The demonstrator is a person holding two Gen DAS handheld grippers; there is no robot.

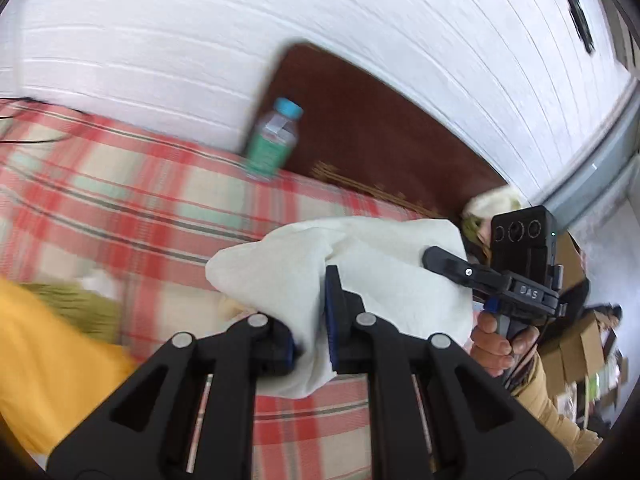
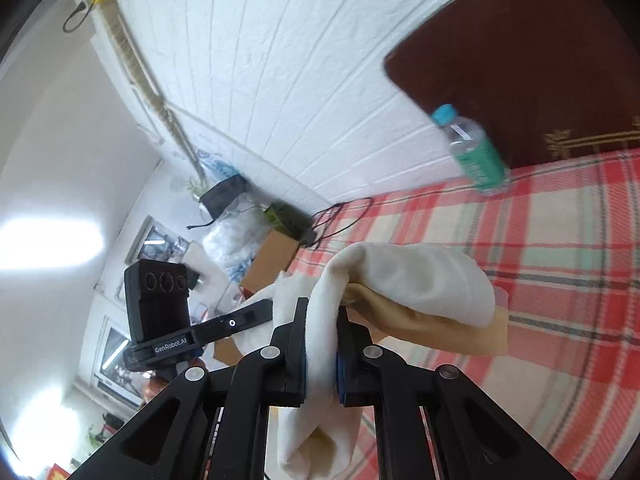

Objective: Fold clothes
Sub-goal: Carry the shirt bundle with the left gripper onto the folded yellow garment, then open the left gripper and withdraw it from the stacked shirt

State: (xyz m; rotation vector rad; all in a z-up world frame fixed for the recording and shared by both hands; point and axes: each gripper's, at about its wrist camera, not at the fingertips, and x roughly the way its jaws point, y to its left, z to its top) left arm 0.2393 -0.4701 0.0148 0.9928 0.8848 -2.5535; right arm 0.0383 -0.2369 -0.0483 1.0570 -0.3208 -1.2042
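Note:
A white cloth [image 1: 368,276] is held up between both grippers above the plaid bed [image 1: 132,200]. My left gripper [image 1: 316,320] is shut on one bunched edge of it. My right gripper [image 2: 322,344] is shut on the other edge of the white cloth [image 2: 404,276], which drapes to the right with a tan layer [image 2: 452,332] under it. The right gripper [image 1: 444,262] also shows in the left wrist view, pressed into the cloth's far side. The left gripper [image 2: 260,314] shows in the right wrist view, its tip hidden behind the cloth.
A yellow garment [image 1: 48,364] and an olive one [image 1: 80,308] lie at the left on the bed. A water bottle [image 1: 274,140] stands by the brown headboard [image 1: 380,128] and white wall. Boxes [image 2: 272,256], bags and cables sit beside the bed.

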